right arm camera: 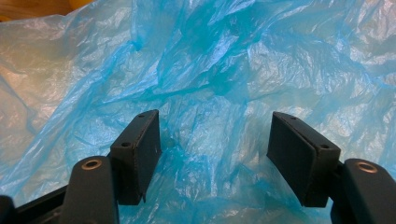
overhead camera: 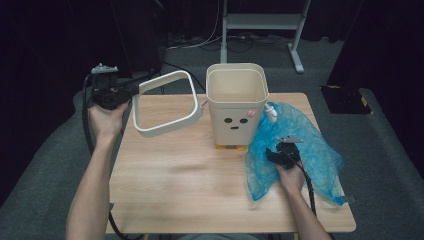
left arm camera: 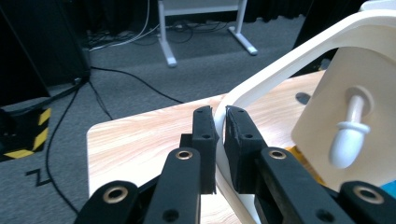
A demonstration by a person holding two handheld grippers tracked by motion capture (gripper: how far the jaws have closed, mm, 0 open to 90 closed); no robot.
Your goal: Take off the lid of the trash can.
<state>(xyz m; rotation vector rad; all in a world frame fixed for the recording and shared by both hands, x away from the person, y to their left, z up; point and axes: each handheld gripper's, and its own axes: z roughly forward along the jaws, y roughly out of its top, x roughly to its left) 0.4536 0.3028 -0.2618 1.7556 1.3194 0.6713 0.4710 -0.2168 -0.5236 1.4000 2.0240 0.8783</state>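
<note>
- The left claw (left arm camera: 220,122) is clamped on the white ring (overhead camera: 167,102), a stiff, light frame held tilted at ten o'clock of the bin (overhead camera: 236,102).
- The right claw (right arm camera: 215,140) gapes over the blue bag (overhead camera: 295,150): thin, limp, slippery; pinch a fold.
- Smooth wooden worktop (overhead camera: 190,185), carpeted dim room.

High view overhead, facing forward-down; gripper views close along fingers; bin (overhead camera: 236,107) shared with left.
</note>
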